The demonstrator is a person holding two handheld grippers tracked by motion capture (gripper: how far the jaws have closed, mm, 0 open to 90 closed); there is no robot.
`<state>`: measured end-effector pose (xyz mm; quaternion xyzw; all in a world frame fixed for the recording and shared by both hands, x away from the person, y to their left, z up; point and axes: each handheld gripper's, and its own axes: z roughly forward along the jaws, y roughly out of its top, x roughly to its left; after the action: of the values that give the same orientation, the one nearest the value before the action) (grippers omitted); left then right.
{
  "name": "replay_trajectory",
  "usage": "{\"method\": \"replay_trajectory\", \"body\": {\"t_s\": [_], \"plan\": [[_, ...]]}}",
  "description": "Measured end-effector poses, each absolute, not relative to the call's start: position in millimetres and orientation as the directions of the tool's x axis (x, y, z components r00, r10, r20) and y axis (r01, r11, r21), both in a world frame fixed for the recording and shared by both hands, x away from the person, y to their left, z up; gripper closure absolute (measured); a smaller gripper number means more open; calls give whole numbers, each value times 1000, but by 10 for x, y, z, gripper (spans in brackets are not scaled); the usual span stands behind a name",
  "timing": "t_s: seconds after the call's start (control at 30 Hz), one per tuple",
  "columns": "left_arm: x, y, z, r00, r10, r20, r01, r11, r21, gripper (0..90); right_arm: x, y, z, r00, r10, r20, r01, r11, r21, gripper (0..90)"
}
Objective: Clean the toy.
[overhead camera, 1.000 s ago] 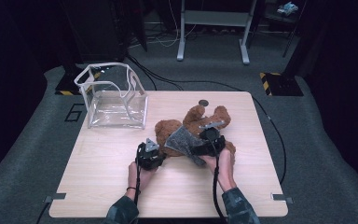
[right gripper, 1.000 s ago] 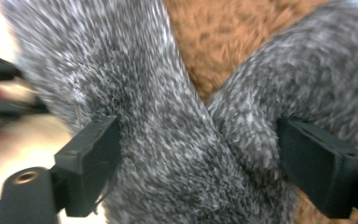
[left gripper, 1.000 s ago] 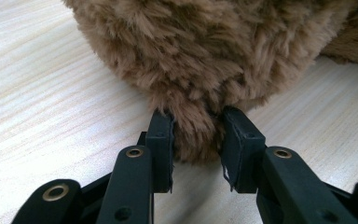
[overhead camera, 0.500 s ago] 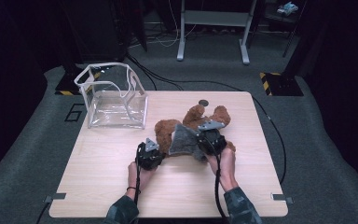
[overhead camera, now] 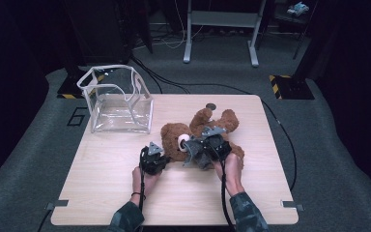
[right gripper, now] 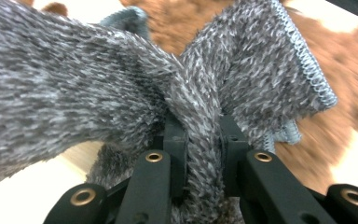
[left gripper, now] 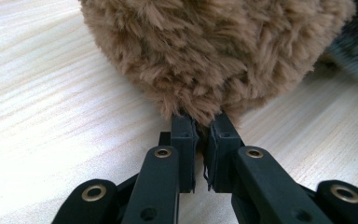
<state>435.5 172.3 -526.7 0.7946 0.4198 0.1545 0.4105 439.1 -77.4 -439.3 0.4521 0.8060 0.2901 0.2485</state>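
Pale wooden surface (overhead camera: pixel 101 193), brown plush teddy bear (overhead camera: pixel 174 137) lying on it, left gripper (left gripper: pixel 204 130) just pinched onto its fur, right gripper (right gripper: pixel 200 135) just clamped on fuzzy grey knit garment (right gripper: pixel 74 93).

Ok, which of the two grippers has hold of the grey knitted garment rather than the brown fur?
The right gripper: its fingers pinch a fold of the grey fuzzy knitted garment. The left gripper pinches the brown plush teddy bear's fur.

Both forearms in from near edge; left gripper (overhead camera: pixel 153 158) jaws just closing, now pinched tight; right gripper (overhead camera: pixel 207 147) clamped likewise.
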Motion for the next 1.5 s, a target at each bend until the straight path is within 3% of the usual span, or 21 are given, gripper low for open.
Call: {"method": "replay_trajectory", "body": {"t_s": [0.13,0.37,0.6,0.87,0.97,1.07,1.17,1.37,1.5], "plan": [[4352,1761,-5264,620,772,-140,524,-274,807,833,4224,-681,-4359,-557,829,-54,546,415,728,779],[4361,1752,-5261,628,767,-129,518,-289,805,835,4203,-118,-4545,-677,733,-66,483,510,712,775],[4371,1710,-5270,607,787,-111,532,-299,792,838,4278,-213,-4587,-618,761,-197,505,576,643,779],[4380,1699,-5273,608,787,-104,540,-314,781,837,4272,-850,-4445,-467,870,-157,568,431,701,778],[4380,1706,-5270,617,781,-100,538,-325,778,836,4249,-889,-4410,-476,870,-131,565,416,712,777],[4380,1700,-5272,618,779,-102,535,-322,781,835,4238,-682,-4433,-577,816,-41,535,416,735,772],[4380,1691,-5274,614,783,-95,537,-327,778,836,4300,-472,-4532,-614,780,-116,507,504,699,771],[4386,1695,-5275,612,785,-99,541,-324,776,836,4301,-687,-4551,-526,840,-133,567,463,681,775],[4385,1694,-5275,611,785,-99,541,-323,776,836,4221,-968,-4418,-461,870,-176,542,433,720,776]]}}
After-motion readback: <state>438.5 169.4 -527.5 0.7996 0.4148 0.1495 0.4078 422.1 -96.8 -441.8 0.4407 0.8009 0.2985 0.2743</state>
